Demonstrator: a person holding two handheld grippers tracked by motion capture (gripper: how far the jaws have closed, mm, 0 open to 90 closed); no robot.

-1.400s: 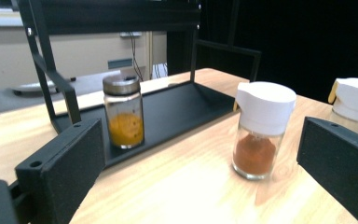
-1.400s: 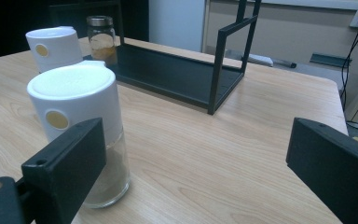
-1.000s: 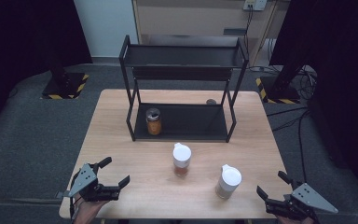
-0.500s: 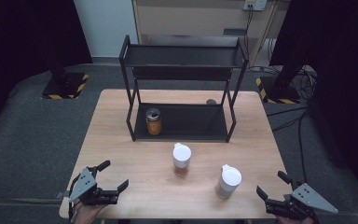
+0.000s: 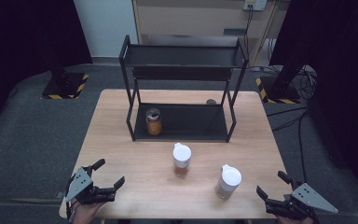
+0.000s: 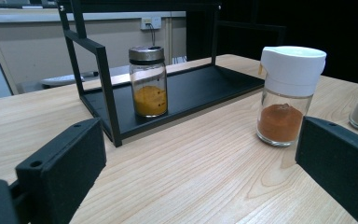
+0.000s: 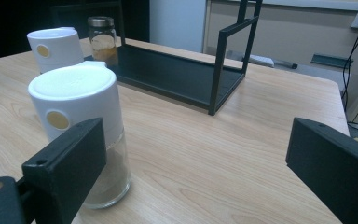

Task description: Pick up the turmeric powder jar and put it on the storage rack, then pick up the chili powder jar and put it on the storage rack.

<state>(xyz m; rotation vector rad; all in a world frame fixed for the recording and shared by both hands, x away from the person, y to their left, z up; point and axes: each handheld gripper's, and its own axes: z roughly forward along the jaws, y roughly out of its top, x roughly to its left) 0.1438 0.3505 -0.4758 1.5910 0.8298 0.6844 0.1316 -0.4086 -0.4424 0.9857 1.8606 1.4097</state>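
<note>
Both hand-held grippers rest at the near edge of the counter (image 5: 121, 121), jaws spread wide and holding nothing: the left hand-held gripper (image 5: 103, 173) at the near left corner, the right hand-held gripper (image 5: 272, 185) at the near right.

Two white-capped spice jars stand in the open between them. The red-spice jar (image 5: 182, 160) sits near the middle, just in front of the black rack (image 5: 182, 70); the grey-spice jar (image 5: 228, 181) stands closer to the right hand-held gripper, a little apart from its neighbour. A third jar of yellow spice with a metal lid (image 5: 153, 121) already stands on the rack's lower shelf, at its left end.

These jars look like clear glass: rigid, smooth, likely slick and breakable if knocked over. Each seems light, being only partly filled. I'd take one around the glass body below the cap, squarely and upright, since the flip-top cap may give.
</note>
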